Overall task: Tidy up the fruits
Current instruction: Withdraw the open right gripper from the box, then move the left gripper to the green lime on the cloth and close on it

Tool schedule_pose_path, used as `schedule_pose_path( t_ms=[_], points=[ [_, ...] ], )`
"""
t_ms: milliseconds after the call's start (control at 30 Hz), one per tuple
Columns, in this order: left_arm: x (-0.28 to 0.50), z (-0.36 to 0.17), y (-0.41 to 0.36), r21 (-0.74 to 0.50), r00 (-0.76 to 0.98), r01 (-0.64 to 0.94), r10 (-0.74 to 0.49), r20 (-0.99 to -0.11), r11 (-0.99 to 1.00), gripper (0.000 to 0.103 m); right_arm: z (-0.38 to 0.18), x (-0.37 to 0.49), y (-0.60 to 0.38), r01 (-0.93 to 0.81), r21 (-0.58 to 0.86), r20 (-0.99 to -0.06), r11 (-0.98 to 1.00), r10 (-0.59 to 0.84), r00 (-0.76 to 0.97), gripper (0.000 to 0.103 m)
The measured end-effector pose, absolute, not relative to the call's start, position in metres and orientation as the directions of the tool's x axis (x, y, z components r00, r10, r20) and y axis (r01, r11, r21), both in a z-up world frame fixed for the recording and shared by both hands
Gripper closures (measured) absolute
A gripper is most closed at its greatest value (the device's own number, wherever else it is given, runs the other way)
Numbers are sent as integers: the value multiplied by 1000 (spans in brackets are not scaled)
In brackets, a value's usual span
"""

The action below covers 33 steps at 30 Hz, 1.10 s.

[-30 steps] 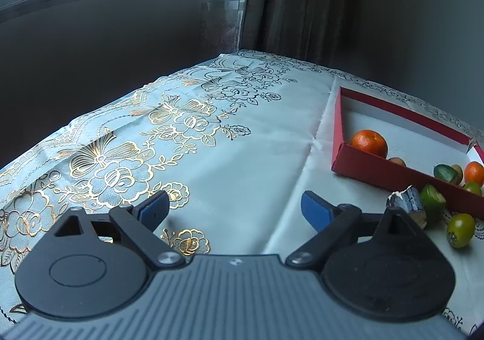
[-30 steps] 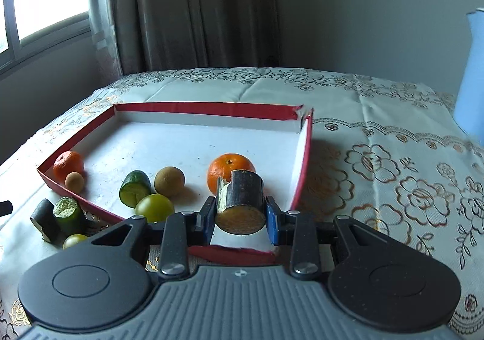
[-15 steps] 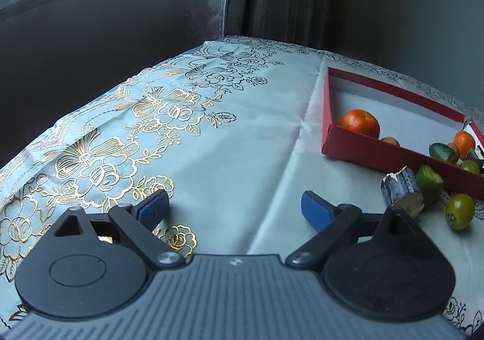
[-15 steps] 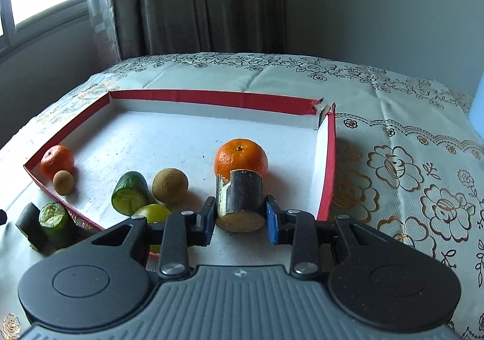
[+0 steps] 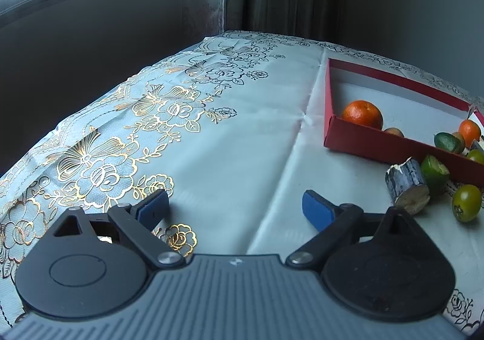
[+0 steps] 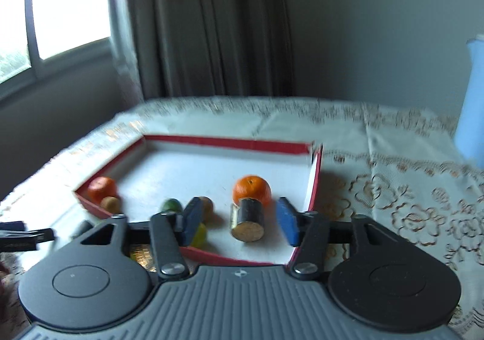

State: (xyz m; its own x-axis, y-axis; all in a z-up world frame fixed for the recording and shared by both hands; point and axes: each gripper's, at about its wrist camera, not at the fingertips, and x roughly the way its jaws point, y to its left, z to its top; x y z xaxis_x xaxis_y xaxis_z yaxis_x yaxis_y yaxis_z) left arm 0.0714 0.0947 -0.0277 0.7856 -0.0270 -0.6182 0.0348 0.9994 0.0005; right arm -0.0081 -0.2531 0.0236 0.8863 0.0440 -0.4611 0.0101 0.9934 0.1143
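Observation:
A red-walled tray (image 6: 230, 143) with a white floor holds two oranges (image 6: 251, 190) (image 6: 102, 188), a small brown fruit (image 6: 109, 203), a green piece (image 6: 171, 206) and a dark-skinned cut stub (image 6: 248, 220). My right gripper (image 6: 239, 222) is open, its blue pads either side of that stub, apart from it. My left gripper (image 5: 234, 208) is open and empty over the tablecloth, left of the tray (image 5: 375, 144). Outside the tray's near wall lie another dark stub (image 5: 407, 185), a green cut piece (image 5: 434, 172) and a green round fruit (image 5: 466, 206).
A floral white-and-gold tablecloth (image 5: 169, 134) covers the table, which ends at a dark wall and window on the left. A pale blue object (image 6: 472, 97) stands at the table's right edge. Curtains hang behind.
My right gripper has opened and let go of the dark stub, which now lies on the tray floor in front of the orange. The left gripper has shifted slightly.

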Motion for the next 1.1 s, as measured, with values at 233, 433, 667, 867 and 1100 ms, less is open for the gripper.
schedule_pose_path(
  t_ms=[233, 433, 667, 867, 1100],
  points=[
    [68, -27, 95, 5, 793, 21, -13, -609, 1000, 6, -6, -59, -253, 28, 104, -473, 994, 24, 881, 35],
    [60, -24, 91, 32, 815, 12, 9, -579, 999, 3, -31, -58, -266, 80, 128, -564, 988, 6, 825, 22],
    [45, -20, 73, 67, 832, 51, -6, -554, 996, 0, -38, -56, -262, 80, 96, -594, 992, -7, 804, 16],
    [33, -10, 46, 42, 828, 101, -61, -558, 994, 0, -37, -55, -259, 79, 74, -602, 994, -19, 798, 16],
    [21, 1, 3, 65, 828, 180, -116, -549, 982, 0, -38, -60, -269, 99, 18, -618, 995, -67, 783, 16]
  ],
)
